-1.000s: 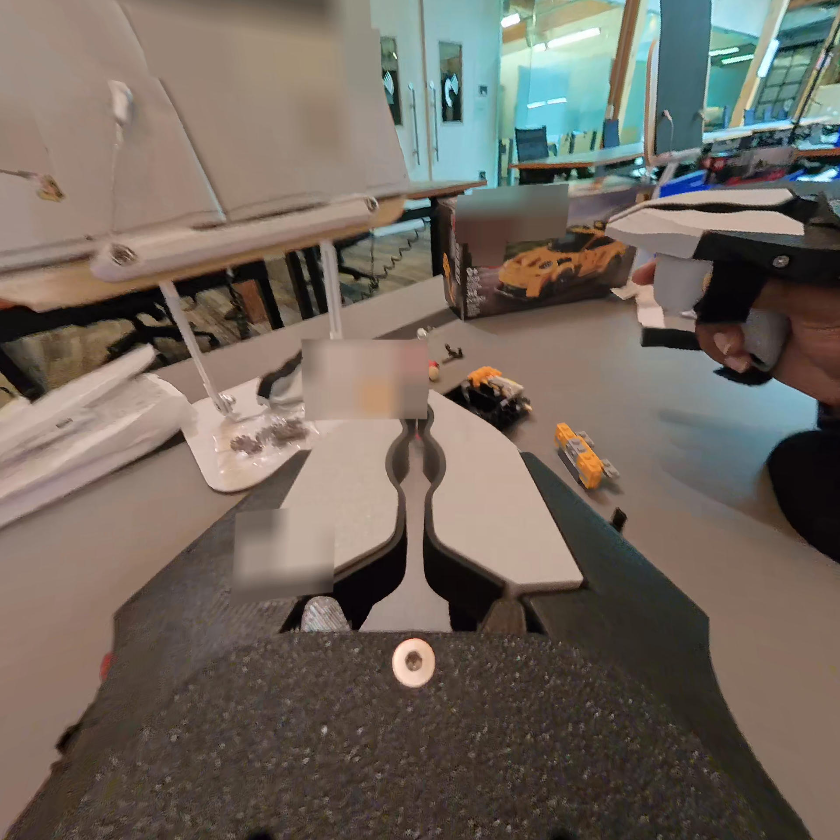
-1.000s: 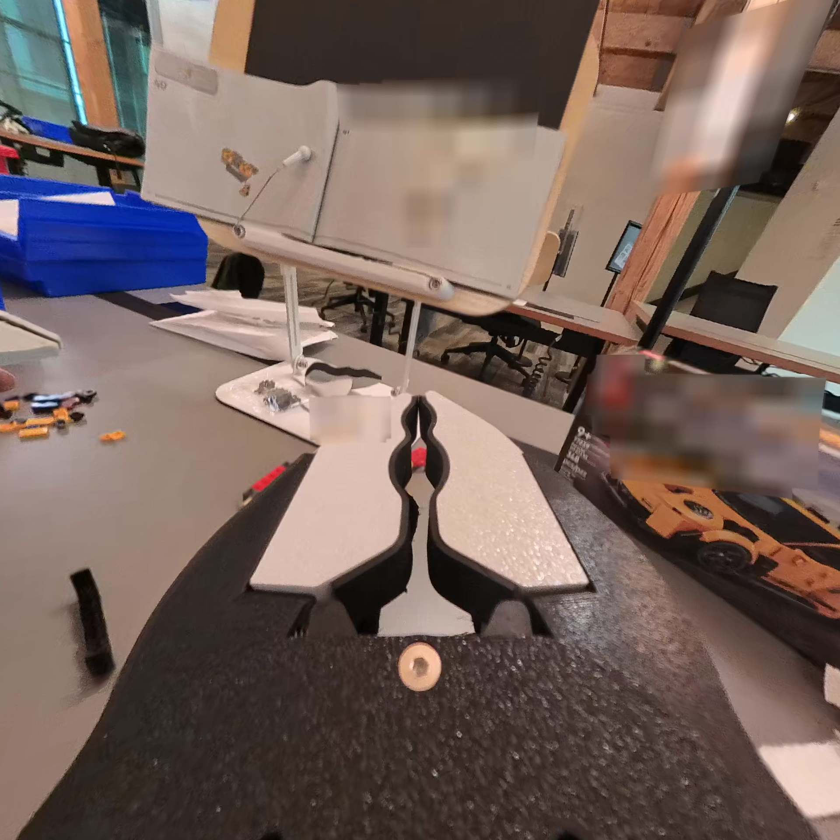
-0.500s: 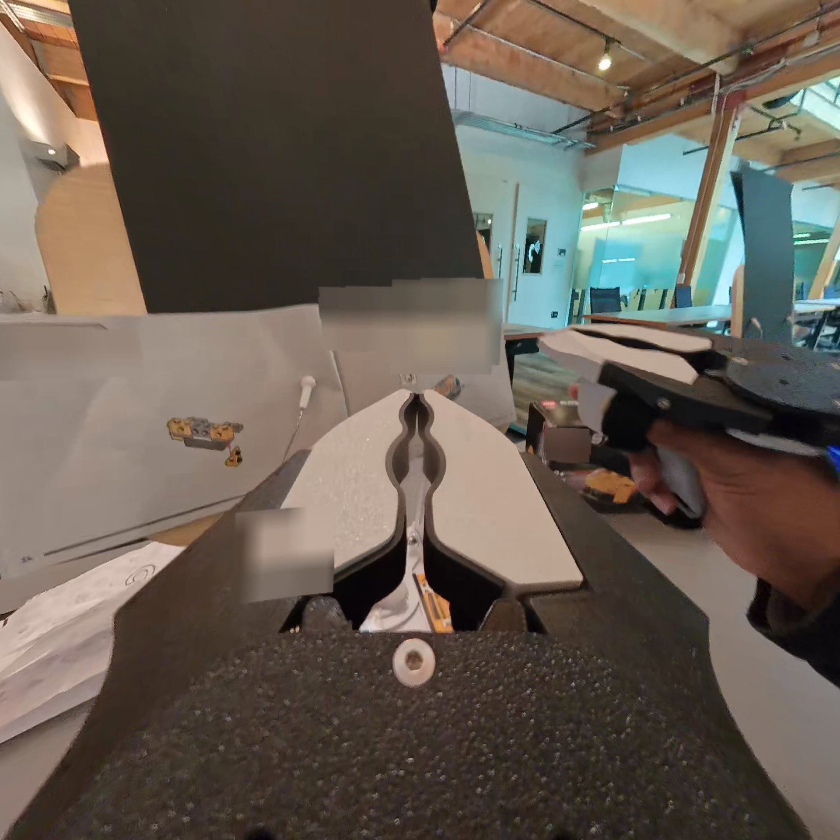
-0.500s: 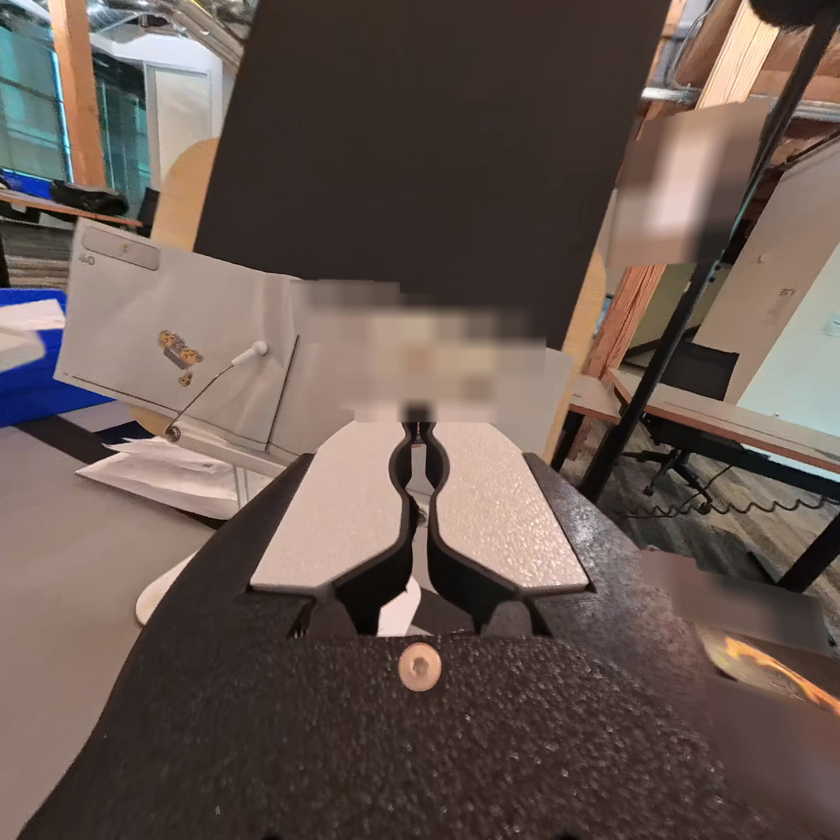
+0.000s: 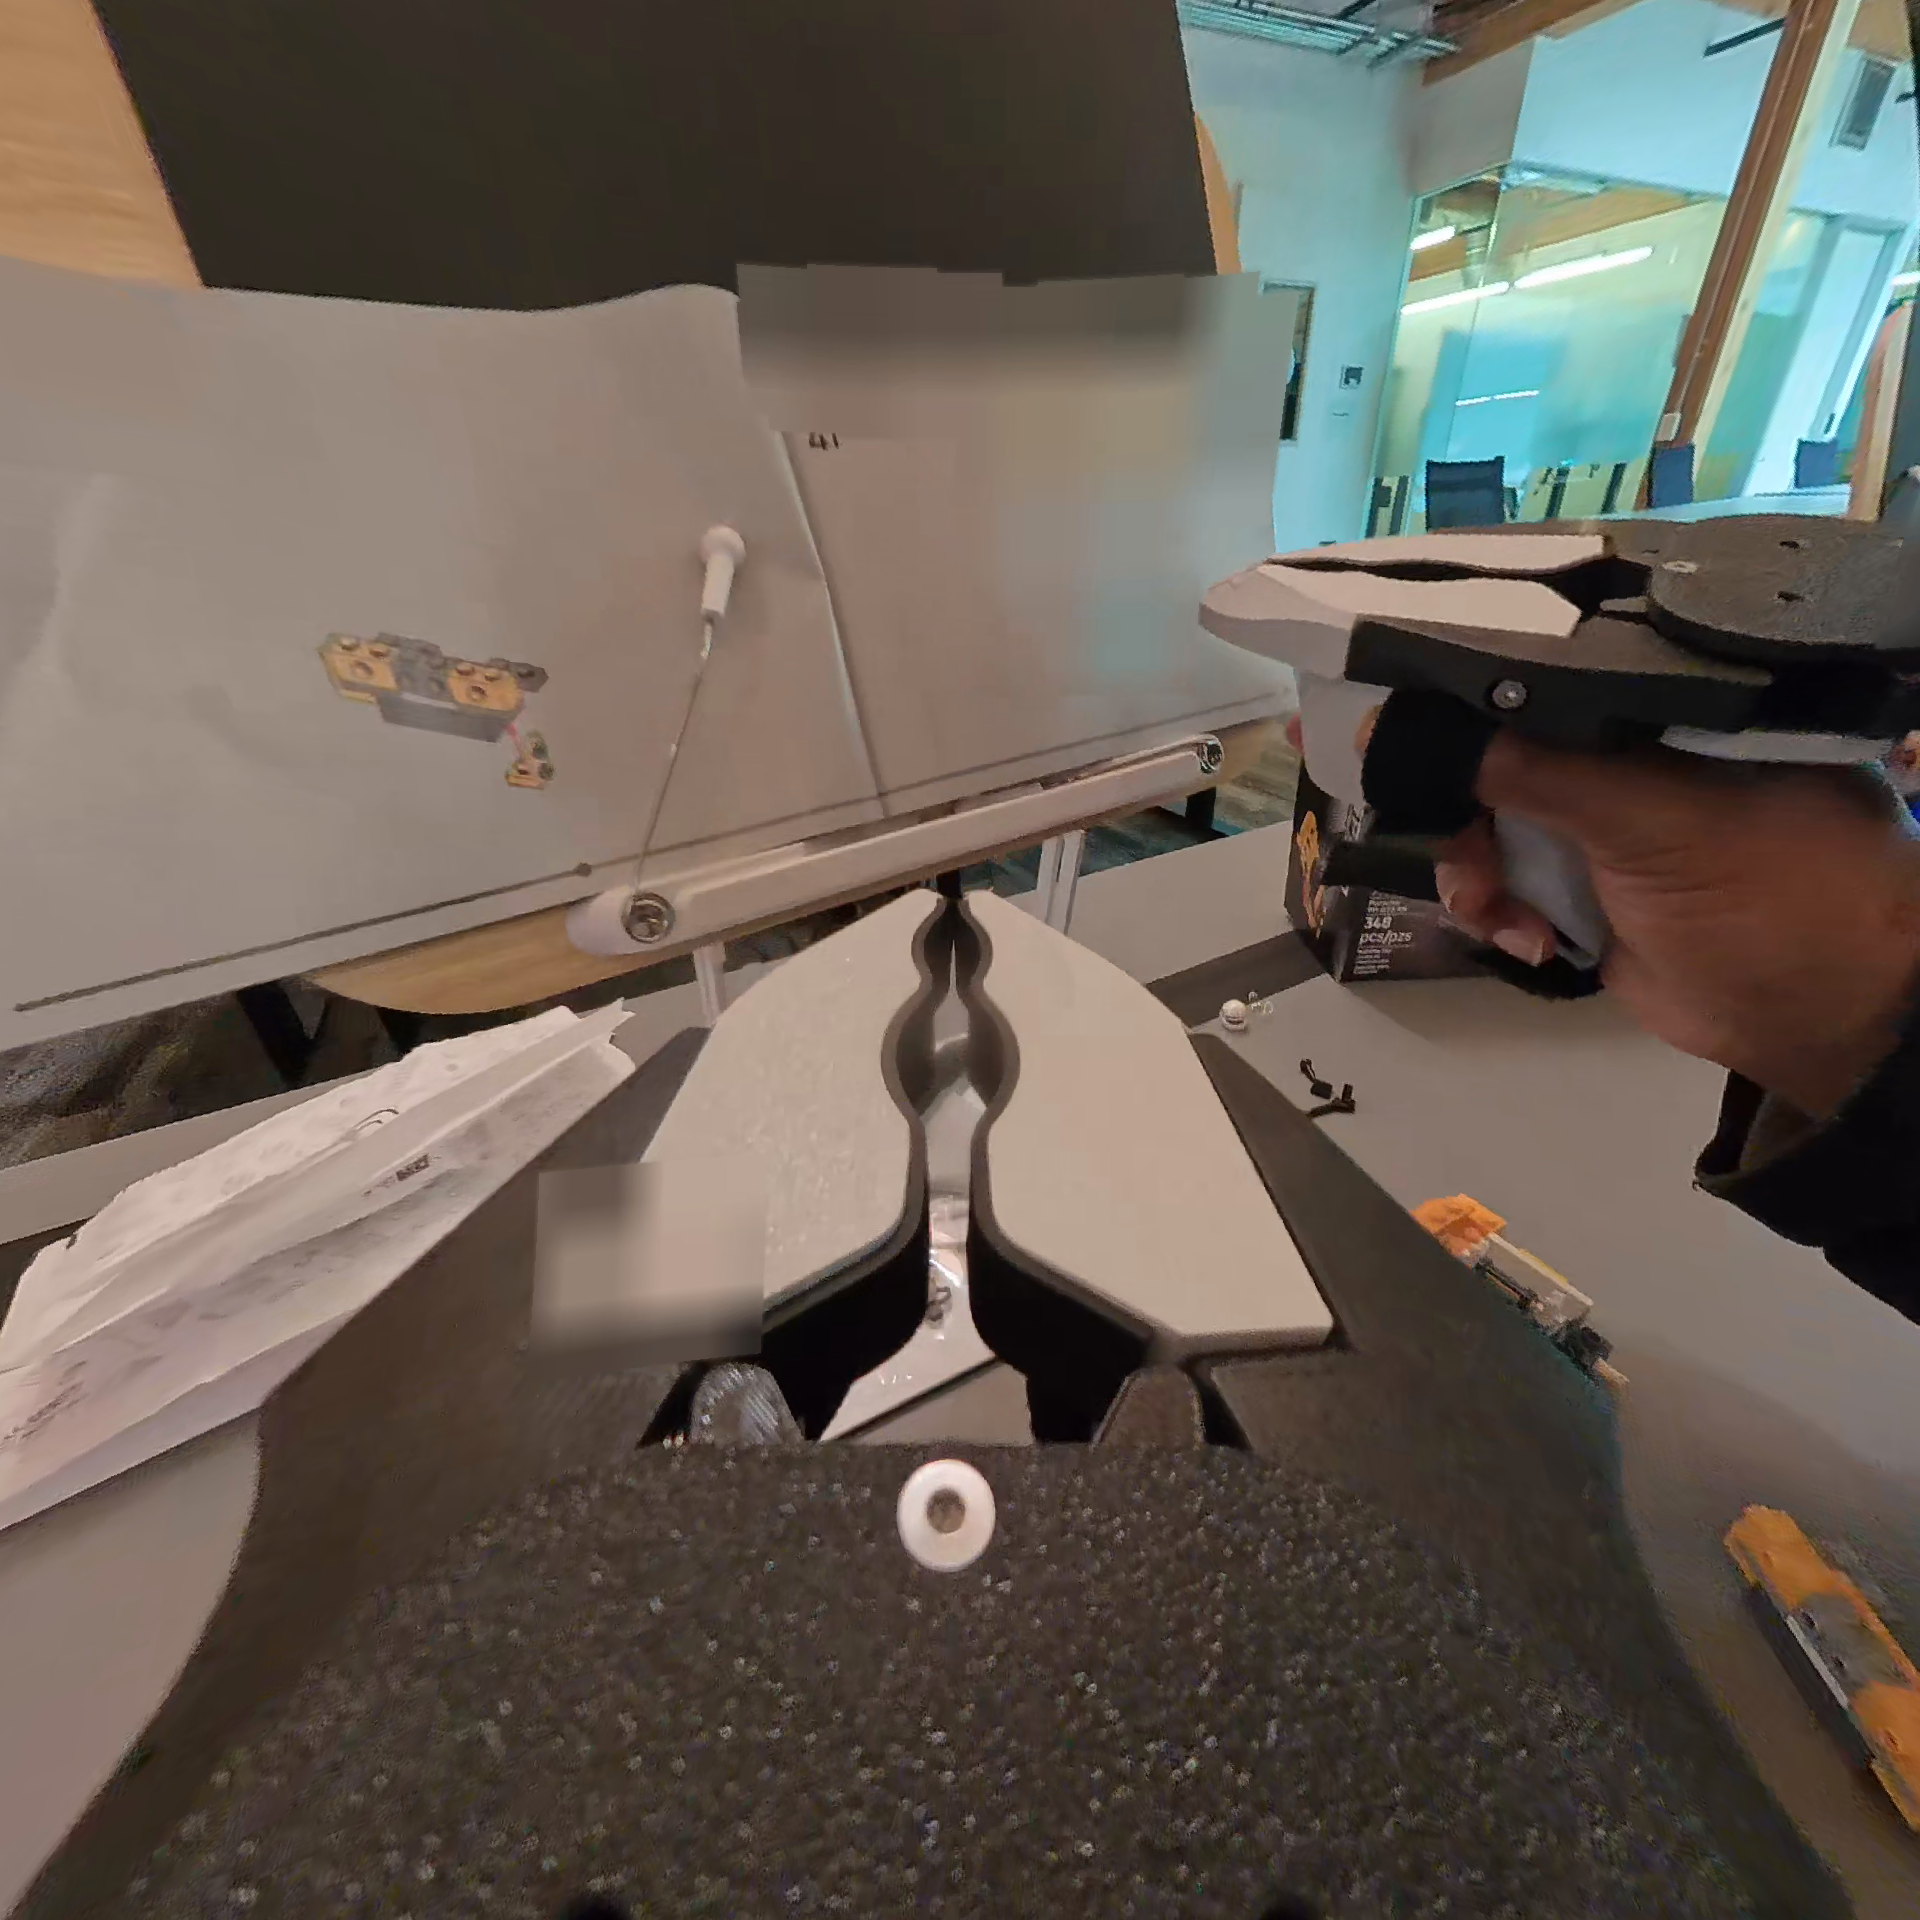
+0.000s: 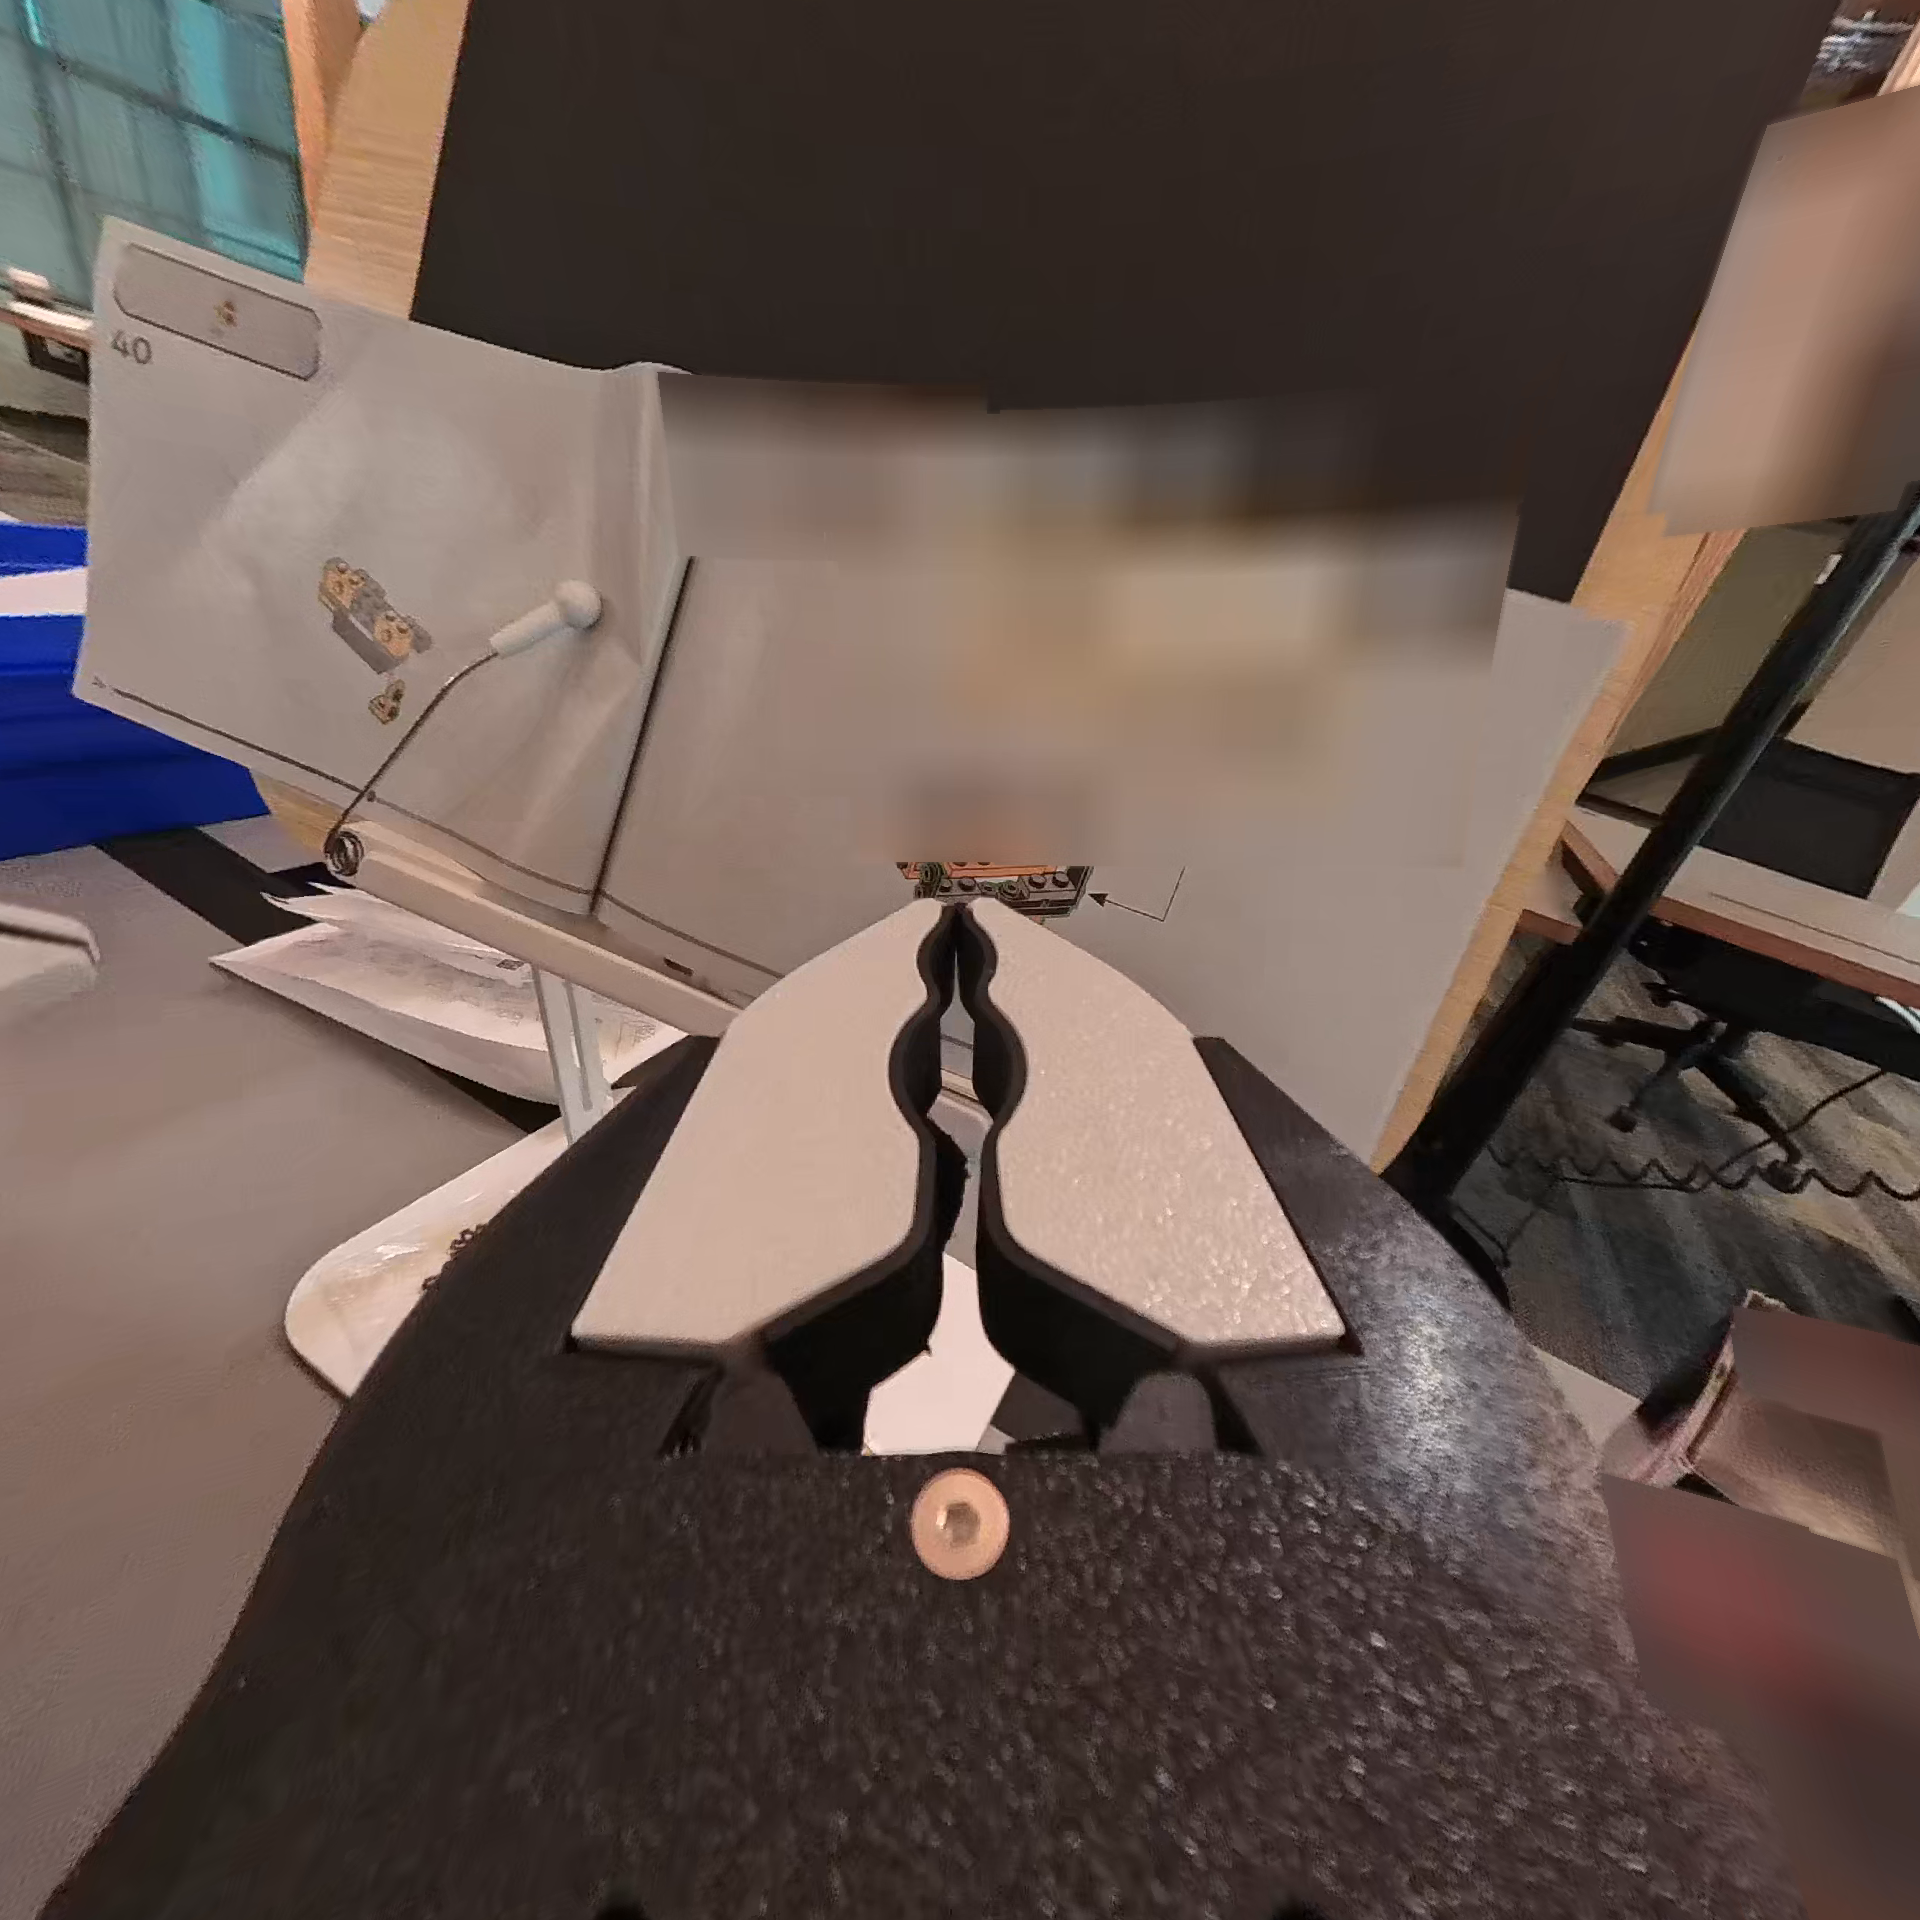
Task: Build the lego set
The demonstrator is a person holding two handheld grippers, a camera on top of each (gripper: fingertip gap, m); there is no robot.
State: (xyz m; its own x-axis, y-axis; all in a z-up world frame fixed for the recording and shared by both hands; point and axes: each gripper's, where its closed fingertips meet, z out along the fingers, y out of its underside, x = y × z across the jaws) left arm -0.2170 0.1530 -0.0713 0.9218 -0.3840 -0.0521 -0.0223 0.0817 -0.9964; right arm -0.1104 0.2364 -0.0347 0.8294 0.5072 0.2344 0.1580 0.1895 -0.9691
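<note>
Overhead, the left gripper and the right gripper both had their tips pressed together, holding nothing, aimed at the open grey instruction booklet on its stand. Orange-and-black lego assemblies lay on the grey table at four o'clock.

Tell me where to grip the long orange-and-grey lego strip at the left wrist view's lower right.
Grip the lego strip across its narrow width, near mid-length, coming down from above. It lies flat on the table, long and thin, so probably only its long sides offer opposed faces.
</note>
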